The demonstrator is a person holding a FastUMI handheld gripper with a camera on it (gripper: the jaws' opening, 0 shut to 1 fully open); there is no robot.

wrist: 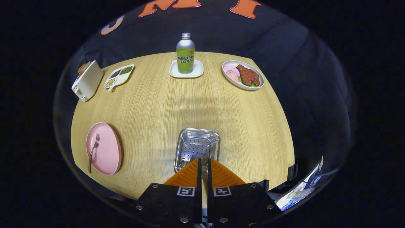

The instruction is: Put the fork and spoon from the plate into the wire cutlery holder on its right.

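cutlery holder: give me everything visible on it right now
The cutlery holder is a shiny metal basket, roughly square, with a rounded rim and a perforated floor. It stands upright on the wooden table, right of the pink plate, which holds a fork. The gripper sits over its near edge, fingers nearly closed around something thin and metallic, hiding that side. I cannot tell its contents.

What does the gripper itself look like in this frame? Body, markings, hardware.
The gripper has two wedge-shaped fingers with ribbed faces, tapering to tips set close together over the cutlery holder. Each sits on a black, speckled block with silver screws. Each block carries a square black-and-white fiducial tag near the inner edge.
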